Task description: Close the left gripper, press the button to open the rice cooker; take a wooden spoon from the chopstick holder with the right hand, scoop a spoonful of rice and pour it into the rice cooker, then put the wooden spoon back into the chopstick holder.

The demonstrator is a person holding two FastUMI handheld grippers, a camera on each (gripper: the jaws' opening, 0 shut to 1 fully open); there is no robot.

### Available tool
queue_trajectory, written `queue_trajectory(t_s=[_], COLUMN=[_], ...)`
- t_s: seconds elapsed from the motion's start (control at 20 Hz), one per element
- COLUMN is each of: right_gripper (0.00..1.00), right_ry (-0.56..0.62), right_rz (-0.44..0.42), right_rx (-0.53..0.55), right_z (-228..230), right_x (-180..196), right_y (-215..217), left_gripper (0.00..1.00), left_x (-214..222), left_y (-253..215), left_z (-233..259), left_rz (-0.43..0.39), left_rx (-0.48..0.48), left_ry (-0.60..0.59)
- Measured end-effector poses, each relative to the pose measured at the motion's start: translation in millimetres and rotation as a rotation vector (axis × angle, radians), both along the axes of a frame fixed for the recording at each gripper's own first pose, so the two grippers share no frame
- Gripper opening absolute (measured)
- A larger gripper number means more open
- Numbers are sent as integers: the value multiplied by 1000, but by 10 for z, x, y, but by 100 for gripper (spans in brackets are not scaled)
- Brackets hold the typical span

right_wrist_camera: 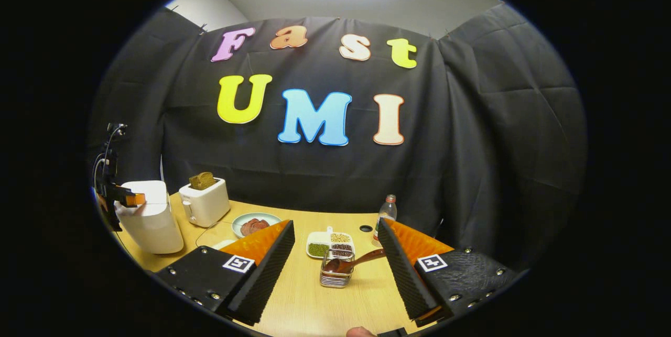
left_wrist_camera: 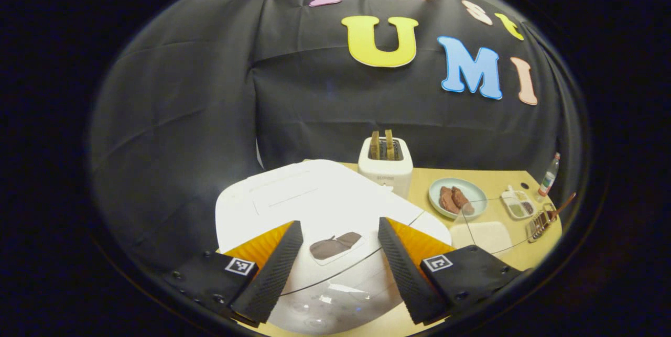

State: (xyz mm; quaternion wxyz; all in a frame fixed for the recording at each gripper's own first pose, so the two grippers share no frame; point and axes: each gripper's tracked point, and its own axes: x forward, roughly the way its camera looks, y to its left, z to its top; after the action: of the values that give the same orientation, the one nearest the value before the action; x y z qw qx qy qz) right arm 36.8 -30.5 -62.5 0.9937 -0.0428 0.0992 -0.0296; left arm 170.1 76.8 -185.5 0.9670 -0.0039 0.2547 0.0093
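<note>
Rice cooker [left_wrist_camera: 314, 206]: stands at the left end of the bench [right_wrist_camera: 309, 295], lid down. Judged unopened; the button press is not yet done. The left gripper [left_wrist_camera: 335, 263] hovers just above the cooker's front, jaws wide apart and holding nothing, so the closing of it is also outstanding. In the right gripper view the same gripper [right_wrist_camera: 118, 198] shows at the cooker [right_wrist_camera: 149, 216], far left.

Toaster [right_wrist_camera: 204, 202]: next along the back edge, bread in its slots. A plate [right_wrist_camera: 256, 223] of brown food lies just right of it.

Divided dish [right_wrist_camera: 330, 243]: mid-bench, grains in separate compartments; which holds the rice cannot be told.

Chopstick holder [right_wrist_camera: 337, 273]: just in front of the dish, toward the near edge, with the wooden spoon [right_wrist_camera: 361, 260] in it, handle tilted to the right. Spoon untouched. The right gripper [right_wrist_camera: 335, 269] hangs wide open near it, gripping nothing.

Bottle [right_wrist_camera: 386, 214]: toward the back edge, right of the dish.

Outstanding: all steps.

Surface: pale wood, dry. Booth walled in black cloth, pale wall above.
</note>
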Motion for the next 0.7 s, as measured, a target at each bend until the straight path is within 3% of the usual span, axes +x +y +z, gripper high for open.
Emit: queue_trajectory(t_s=[0.05, 0.1, 0.35, 0.45, 0.7], right_gripper=[97, 97, 97, 97, 97], right_ry=[-11, -22, -84, -110, -184], right_rz=[13, 29, 79, 93, 115], right_rx=[-3, 2, 63, 50, 21], right_z=[58, 111, 377, 490, 673], right_x=[2, 2, -69, -87, -167], right_y=[62, 130, 443, 485, 555], left_gripper=[96, 100, 96, 99, 94], left_x=[-13, -28, -417, -626, -1094], left_y=[8, -28, -419, -527, -655], left_z=[126, 291, 1249, 1606, 2153], left_rz=[5, -1, -93, -104, -155], left_rx=[0, -2, 16, -3, -7], left_ry=[-24, -63, -287, -379, -549])
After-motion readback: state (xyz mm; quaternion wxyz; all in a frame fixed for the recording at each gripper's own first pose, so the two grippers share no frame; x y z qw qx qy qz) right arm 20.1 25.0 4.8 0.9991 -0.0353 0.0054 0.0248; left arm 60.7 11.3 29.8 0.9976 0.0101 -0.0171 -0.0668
